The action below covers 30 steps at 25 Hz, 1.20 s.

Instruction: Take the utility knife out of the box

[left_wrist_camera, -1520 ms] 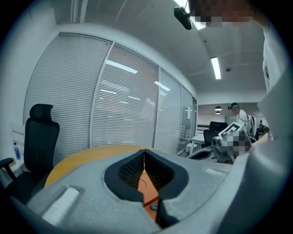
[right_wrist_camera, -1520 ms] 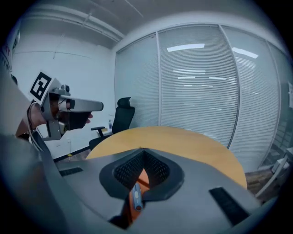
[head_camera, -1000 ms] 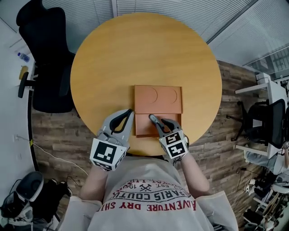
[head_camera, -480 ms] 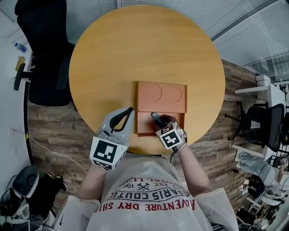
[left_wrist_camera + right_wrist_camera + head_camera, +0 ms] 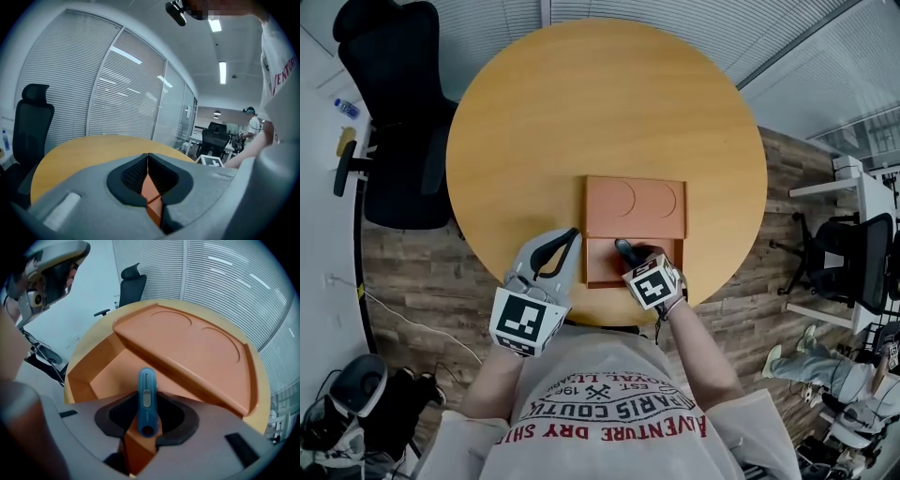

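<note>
Utility knife (image 5: 146,401) in box (image 5: 79,378), right fingers (image 5: 180,420) just closed on it, left fingers (image 5: 124,180) together

Blue utility knife (image 5: 146,401) (slider facing up) sits in open orange box (image 5: 187,345).

A round wooden table (image 5: 600,112) stands on plank flooring (image 5: 422,272), a black office chair (image 5: 398,122) beside it.

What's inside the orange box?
A blue utility knife lies in the box, between the right gripper's jaws, which have just been closing onto it. The gripper covers the box floor nearest the person, so anything there stays hidden.
</note>
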Each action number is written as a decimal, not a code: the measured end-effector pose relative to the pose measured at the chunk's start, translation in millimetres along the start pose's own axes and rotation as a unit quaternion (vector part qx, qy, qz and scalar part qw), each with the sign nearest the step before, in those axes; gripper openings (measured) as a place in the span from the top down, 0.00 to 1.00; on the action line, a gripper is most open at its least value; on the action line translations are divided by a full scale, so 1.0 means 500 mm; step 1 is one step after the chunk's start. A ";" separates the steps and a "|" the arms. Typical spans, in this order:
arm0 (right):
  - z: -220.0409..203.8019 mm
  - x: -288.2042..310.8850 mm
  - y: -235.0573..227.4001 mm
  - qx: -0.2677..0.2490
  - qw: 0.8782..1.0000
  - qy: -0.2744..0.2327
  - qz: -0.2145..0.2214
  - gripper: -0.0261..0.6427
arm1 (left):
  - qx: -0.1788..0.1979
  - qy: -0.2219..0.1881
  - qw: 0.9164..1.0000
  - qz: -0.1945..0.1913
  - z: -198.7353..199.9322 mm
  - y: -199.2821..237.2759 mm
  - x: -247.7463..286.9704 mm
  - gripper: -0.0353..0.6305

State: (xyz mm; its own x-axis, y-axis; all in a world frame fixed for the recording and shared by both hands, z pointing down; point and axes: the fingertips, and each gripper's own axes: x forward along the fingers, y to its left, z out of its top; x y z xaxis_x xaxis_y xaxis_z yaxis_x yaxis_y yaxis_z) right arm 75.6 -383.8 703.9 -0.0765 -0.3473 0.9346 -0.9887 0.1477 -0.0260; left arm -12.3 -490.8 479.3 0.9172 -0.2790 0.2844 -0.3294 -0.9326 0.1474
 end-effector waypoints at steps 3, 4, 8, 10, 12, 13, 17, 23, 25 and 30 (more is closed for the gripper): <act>-0.003 -0.002 0.000 -0.004 1.000 0.004 0.002 0.76 | 0.004 0.003 1.000 0.001 0.000 -0.011 -0.006 0.93; -0.007 -0.004 0.002 -0.006 1.000 0.006 0.004 0.76 | 0.006 0.004 1.000 0.001 -0.001 -0.014 -0.009 0.93; -0.006 -0.025 0.015 -0.018 1.000 -0.006 0.015 0.76 | 0.008 -0.001 1.000 0.012 0.010 -0.019 -0.022 0.93; 0.007 -0.043 0.022 -0.024 0.999 -0.023 0.022 0.76 | 0.008 -0.006 1.000 0.018 0.019 -0.019 -0.026 0.93; 0.020 -0.065 0.027 -0.031 0.998 -0.041 0.026 0.76 | 0.009 -0.010 1.000 0.024 0.024 -0.023 -0.030 0.93; 0.027 -0.078 0.029 -0.035 0.998 -0.050 0.028 0.76 | 0.010 -0.012 1.000 0.025 0.027 -0.025 -0.032 0.93; 0.058 -0.133 0.035 -0.029 0.995 -0.089 0.041 0.76 | 0.014 -0.022 0.999 0.032 0.041 -0.032 -0.037 0.93; 0.114 -0.241 0.019 -0.009 0.985 -0.170 0.033 0.76 | 0.025 -0.035 0.999 0.031 0.069 -0.056 -0.044 0.93; 0.133 -0.277 0.009 -0.004 0.980 -0.200 0.018 0.76 | 0.031 -0.043 0.998 0.030 0.087 -0.059 -0.047 0.93; 0.162 -0.366 -0.030 0.021 0.960 -0.279 -0.020 0.76 | 0.051 -0.060 0.996 0.035 0.131 -0.067 -0.045 0.93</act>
State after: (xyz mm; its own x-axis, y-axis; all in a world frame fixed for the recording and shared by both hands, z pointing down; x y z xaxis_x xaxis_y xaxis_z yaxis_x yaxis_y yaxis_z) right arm 94.0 -397.7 504.6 -0.0847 -0.7954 0.6002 -0.9957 0.0907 -0.0202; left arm -7.2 -468.2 405.7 0.9148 -0.3638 0.1753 -0.3746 -0.9267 0.0315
